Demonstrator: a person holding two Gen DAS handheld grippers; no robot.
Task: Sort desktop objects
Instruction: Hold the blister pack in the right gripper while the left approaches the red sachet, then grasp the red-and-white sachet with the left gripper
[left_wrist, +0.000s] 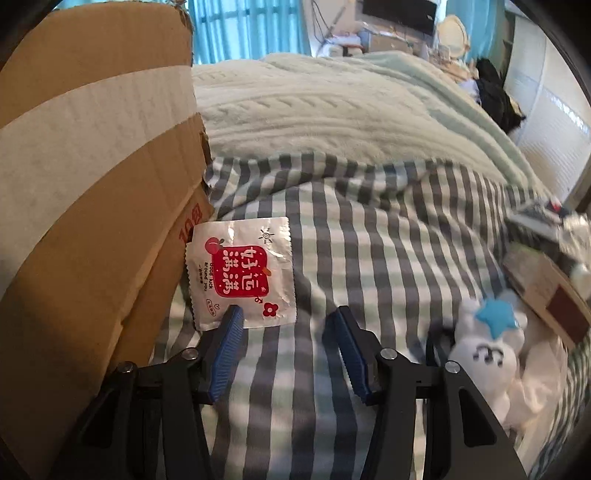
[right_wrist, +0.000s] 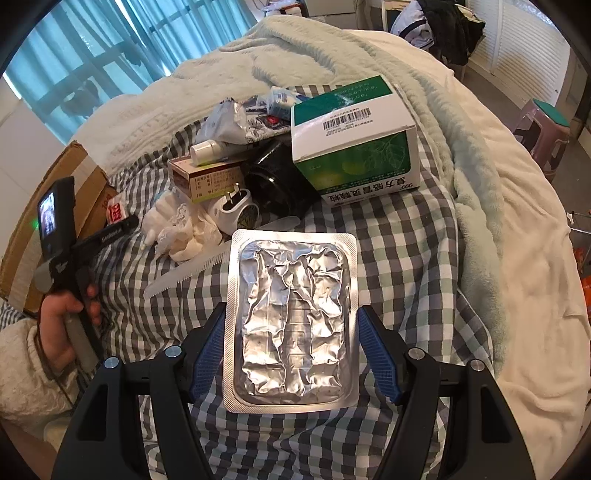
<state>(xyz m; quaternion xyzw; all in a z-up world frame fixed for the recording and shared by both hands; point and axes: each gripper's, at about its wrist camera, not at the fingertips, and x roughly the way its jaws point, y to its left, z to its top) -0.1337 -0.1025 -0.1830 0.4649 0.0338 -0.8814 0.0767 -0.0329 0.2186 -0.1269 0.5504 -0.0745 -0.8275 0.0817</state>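
A silver sachet with a red label lies flat on the checked sheet, right beside a cardboard box. My left gripper hovers just short of it, open, with only sheet between its blue pads. Its left fingertip overlaps the sachet's near edge. In the right wrist view a crumpled foil blister pack sits lengthwise between the pads of my right gripper, which press on its two long edges and hold it above the sheet.
Behind the blister pack lies a pile: a green and white medicine box, a black jar, a small brown carton, a white plug, a white comb. A white plush toy lies right of the left gripper. A fleece blanket lies beyond.
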